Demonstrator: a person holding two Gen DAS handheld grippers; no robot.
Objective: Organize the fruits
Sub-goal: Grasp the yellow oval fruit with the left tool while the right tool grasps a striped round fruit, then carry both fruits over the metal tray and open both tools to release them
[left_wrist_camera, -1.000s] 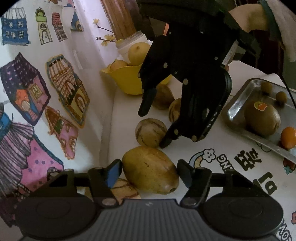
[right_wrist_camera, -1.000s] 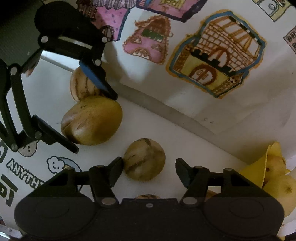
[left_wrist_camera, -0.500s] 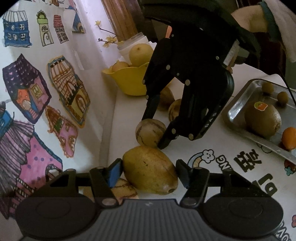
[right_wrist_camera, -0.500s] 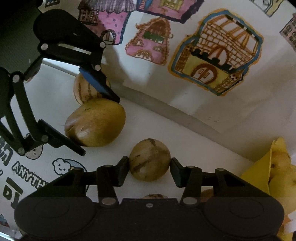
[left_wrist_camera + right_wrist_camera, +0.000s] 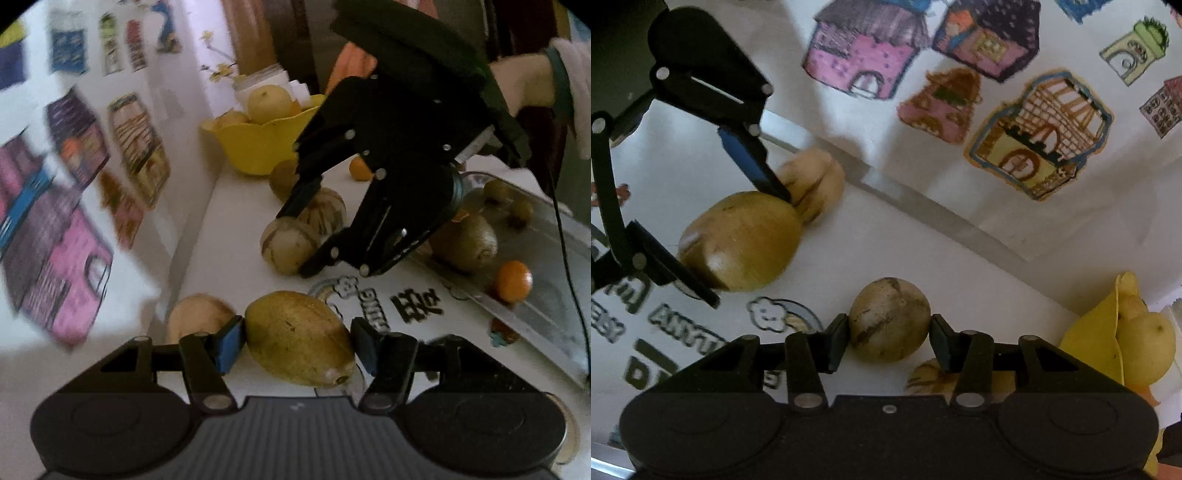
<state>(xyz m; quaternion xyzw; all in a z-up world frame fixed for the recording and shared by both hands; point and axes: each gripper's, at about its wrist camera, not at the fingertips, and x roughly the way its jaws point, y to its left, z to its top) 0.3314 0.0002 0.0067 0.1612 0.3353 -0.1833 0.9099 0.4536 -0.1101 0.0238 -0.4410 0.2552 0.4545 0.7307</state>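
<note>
My left gripper (image 5: 295, 345) is shut on a large yellow-brown mango (image 5: 299, 338), held just above the white table; it also shows in the right wrist view (image 5: 738, 240). My right gripper (image 5: 888, 339) is shut on a round striped melon (image 5: 889, 318); in the left wrist view the same melon (image 5: 286, 245) sits between the right gripper's fingers. A second striped melon (image 5: 325, 214) lies behind it. A pale striped melon (image 5: 197, 319) lies left of the mango by the wall.
A yellow bowl (image 5: 258, 146) with pears stands at the back by the wall. A metal tray (image 5: 546, 295) at the right holds kiwis and an orange. A small orange (image 5: 360, 170) lies near the bowl. The wall with house drawings runs along the left.
My right gripper closed on the striped melon and lifted it. My left gripper closed on the mango and raised it, and the left view swung right.
</note>
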